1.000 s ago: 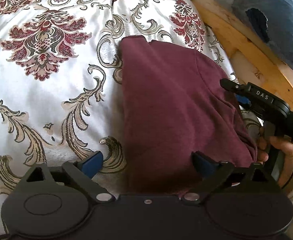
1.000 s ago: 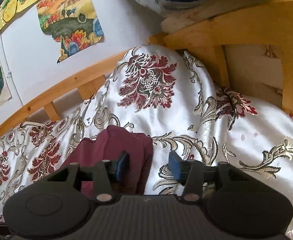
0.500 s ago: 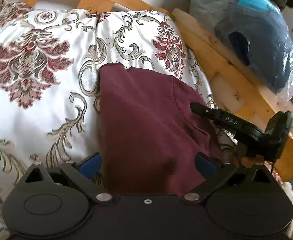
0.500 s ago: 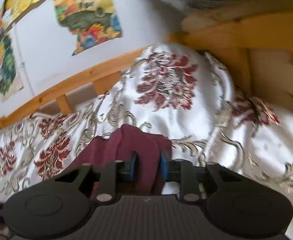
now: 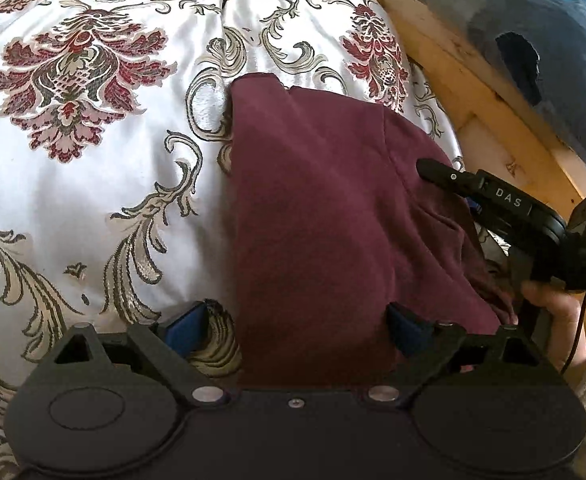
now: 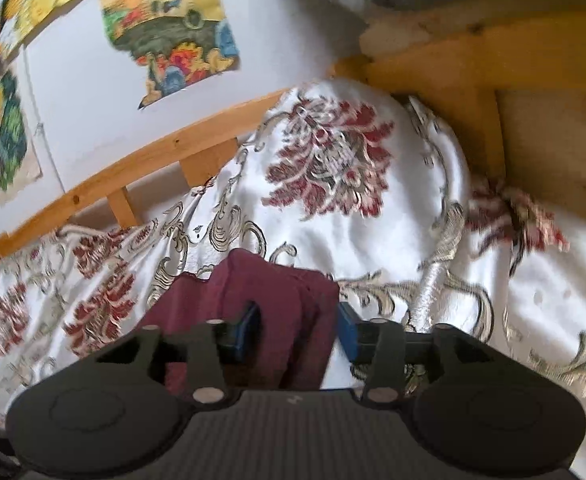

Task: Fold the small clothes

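Maroon fabric is filling the lower middle of the left wrist view, where the left gripper (image 5: 297, 322) is holding its jaws wide apart over the near edge of the folded maroon garment (image 5: 321, 208), its pads clear of the cloth. In the right wrist view the right gripper (image 6: 299, 330) is opening, a folded edge of the garment (image 6: 281, 304) lying between its blue pads. Farther off, the patterned white bedspread (image 5: 93, 160) is spreading toward the wooden bed frame (image 6: 153, 160) at the upper left.
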A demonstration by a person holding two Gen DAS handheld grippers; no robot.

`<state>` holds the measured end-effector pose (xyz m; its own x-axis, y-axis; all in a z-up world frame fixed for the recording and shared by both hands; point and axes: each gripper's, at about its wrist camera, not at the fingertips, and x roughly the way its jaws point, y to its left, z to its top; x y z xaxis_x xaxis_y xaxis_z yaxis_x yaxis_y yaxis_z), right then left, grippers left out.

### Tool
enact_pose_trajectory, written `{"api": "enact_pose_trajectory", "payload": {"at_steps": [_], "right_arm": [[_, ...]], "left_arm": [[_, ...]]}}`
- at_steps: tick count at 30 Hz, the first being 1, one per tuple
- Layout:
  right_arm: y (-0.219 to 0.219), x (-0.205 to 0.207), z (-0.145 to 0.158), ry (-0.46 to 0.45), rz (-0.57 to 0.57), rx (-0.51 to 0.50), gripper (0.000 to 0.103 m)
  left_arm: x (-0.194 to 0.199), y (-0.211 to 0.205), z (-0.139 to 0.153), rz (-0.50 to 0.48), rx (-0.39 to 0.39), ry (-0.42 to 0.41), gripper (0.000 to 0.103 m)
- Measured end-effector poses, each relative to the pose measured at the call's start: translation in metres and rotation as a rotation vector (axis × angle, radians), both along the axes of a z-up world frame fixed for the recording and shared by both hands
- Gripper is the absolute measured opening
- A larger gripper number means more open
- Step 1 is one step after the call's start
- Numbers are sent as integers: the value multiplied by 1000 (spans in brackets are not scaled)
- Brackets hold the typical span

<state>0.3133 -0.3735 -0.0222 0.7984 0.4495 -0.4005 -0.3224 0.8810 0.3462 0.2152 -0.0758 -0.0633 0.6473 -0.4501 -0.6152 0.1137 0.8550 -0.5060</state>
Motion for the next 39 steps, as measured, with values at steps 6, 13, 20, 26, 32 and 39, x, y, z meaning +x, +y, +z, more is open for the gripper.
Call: {"api": "enact_pose_trajectory", "payload": {"at_steps": [6, 13, 20, 26, 32, 39], "right_arm": [[-10, 8, -10, 70, 36, 117, 60], [-7, 6, -15, 64, 57, 110, 56], [-1, 5, -18, 57, 48, 93, 57], [1, 5, -20, 54, 39, 88, 52], [3, 4, -19, 55, 40, 90, 47], [4, 1, -20, 39, 34, 76, 46]], "left_arm": [[0, 1, -3, -9, -16, -4, 97], [-3, 5, -7, -26, -42, -13, 97], [-5, 10, -9, -46, -65, -21, 97], [-5, 11, -11, -51, -70, -26, 98], [-4, 9, -10, -48, -63, -20, 98], [-4, 11, -11, -57, -70, -23, 98]]}}
